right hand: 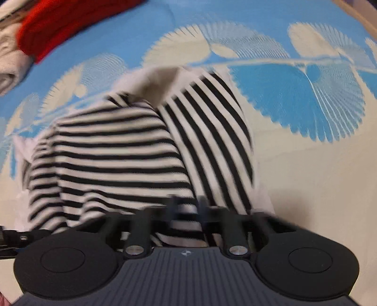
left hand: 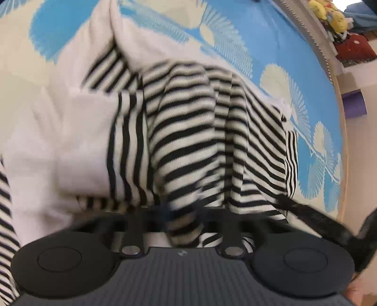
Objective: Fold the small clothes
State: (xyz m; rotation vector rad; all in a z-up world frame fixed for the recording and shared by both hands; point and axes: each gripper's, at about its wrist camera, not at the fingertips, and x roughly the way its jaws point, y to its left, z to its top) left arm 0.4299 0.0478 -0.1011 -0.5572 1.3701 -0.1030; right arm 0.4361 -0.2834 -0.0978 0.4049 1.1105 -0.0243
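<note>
A black-and-white striped garment [left hand: 200,141] with white parts hangs bunched in front of both cameras over a blue and cream patterned cloth [left hand: 271,42]. My left gripper [left hand: 181,211] is shut on the garment's lower edge, its fingers mostly hidden by the cloth. In the right wrist view the same striped garment [right hand: 113,160] drapes down from my right gripper [right hand: 188,207], which is shut on its edge. The other gripper shows dark at the right edge of the left wrist view [left hand: 329,226].
A red garment [right hand: 66,21] and a cream folded cloth [right hand: 11,68] lie at the far left in the right wrist view. Yellow toys [left hand: 329,14] and a purple box [left hand: 355,106] sit beyond the surface's edge.
</note>
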